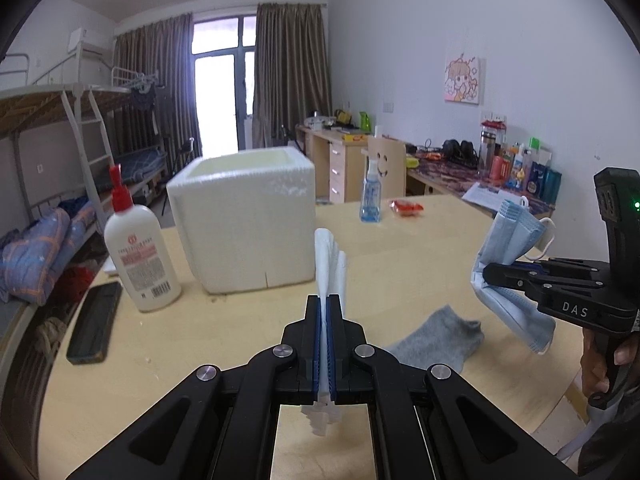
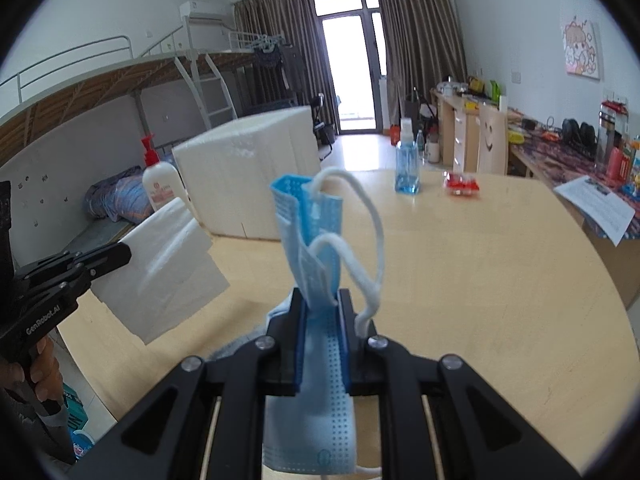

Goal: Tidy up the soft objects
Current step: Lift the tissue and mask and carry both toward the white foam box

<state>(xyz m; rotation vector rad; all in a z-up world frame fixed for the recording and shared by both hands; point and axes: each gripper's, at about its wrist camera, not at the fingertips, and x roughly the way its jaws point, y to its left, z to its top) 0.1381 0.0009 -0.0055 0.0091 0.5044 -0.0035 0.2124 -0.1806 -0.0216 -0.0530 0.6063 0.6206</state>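
Tissue (image 1: 330, 264) pinched in left hand-held gripper (image 1: 323, 308), mask (image 2: 316, 240) in right hand-held gripper (image 2: 320, 300)

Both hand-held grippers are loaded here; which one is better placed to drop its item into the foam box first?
Left, probably. The left hand-held gripper, shut on the white tissue, points straight at the foam box just ahead. The right hand-held gripper, shut on the blue mask, sits farther off to the side.
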